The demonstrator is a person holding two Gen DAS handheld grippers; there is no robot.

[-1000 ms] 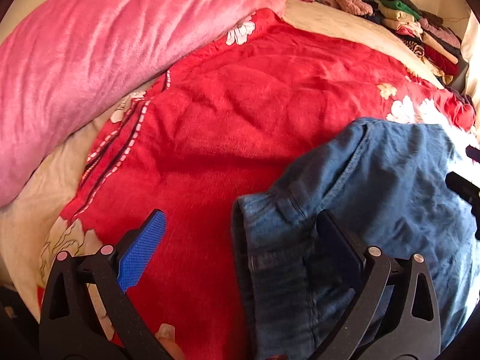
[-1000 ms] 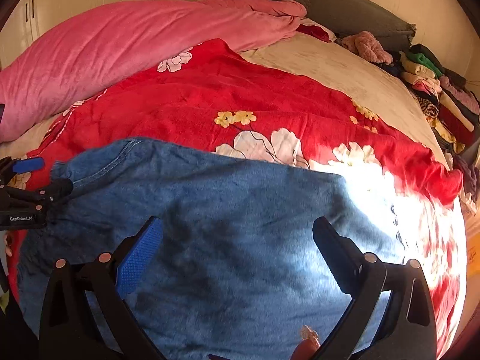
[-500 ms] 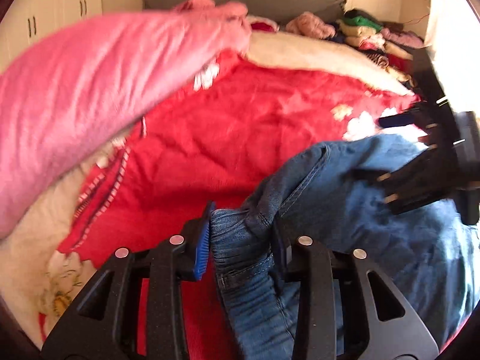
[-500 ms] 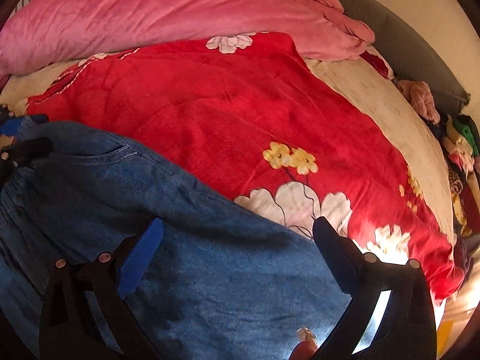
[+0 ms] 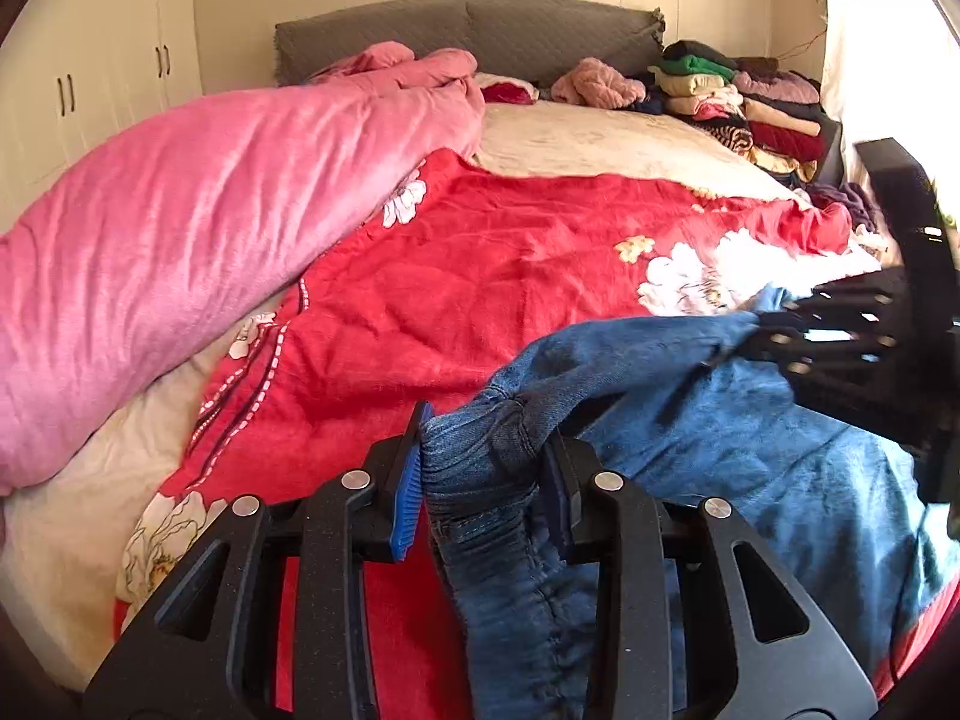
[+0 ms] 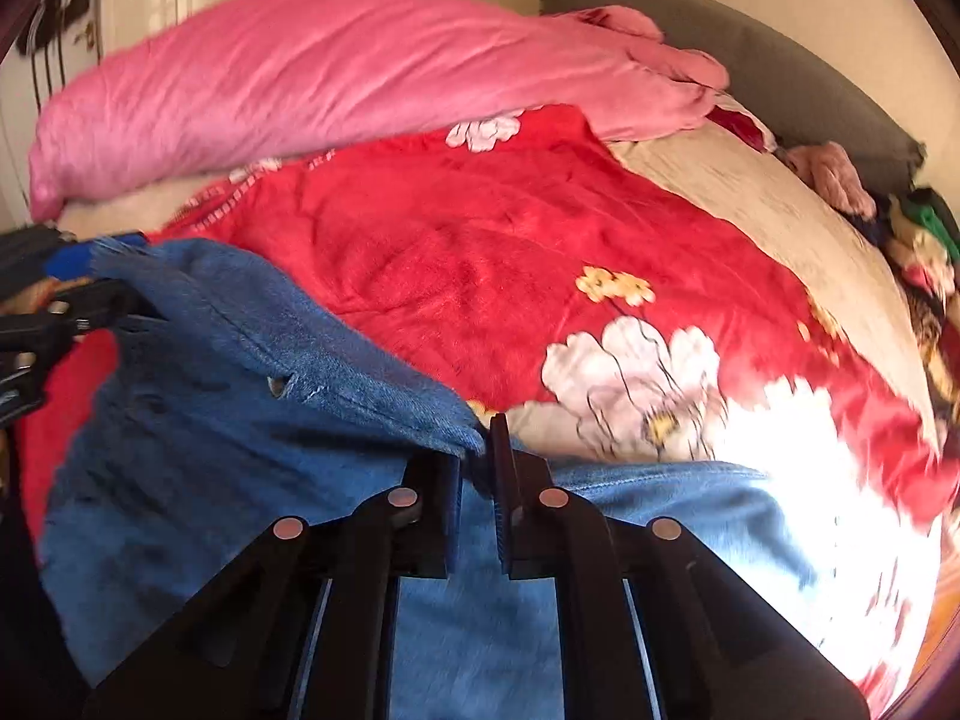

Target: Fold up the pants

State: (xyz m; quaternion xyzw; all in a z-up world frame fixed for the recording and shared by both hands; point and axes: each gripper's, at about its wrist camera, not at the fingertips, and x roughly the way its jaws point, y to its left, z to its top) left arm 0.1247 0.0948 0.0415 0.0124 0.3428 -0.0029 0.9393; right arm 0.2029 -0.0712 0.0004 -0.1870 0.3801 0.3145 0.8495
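Blue denim pants (image 5: 750,480) lie on a red flowered blanket (image 5: 480,276) on the bed. My left gripper (image 5: 480,480) is shut on the bunched waistband corner at the pants' left end. My right gripper (image 6: 477,468) is shut on the pants' (image 6: 252,468) upper edge further right; it also shows at the right of the left wrist view (image 5: 840,336). The denim edge between the two grippers is lifted and stretched. The left gripper shows at the left edge of the right wrist view (image 6: 54,312).
A big pink quilt (image 5: 180,252) is heaped along the bed's left side. A stack of folded clothes (image 5: 738,102) sits at the far right by the grey headboard (image 5: 468,30). A beige sheet (image 5: 600,144) covers the far part. White wardrobes (image 5: 90,78) stand at left.
Both grippers were open over the pants one second ago. The left closed on the waistband first, then the right closed on the upper edge. Both have lifted the denim.
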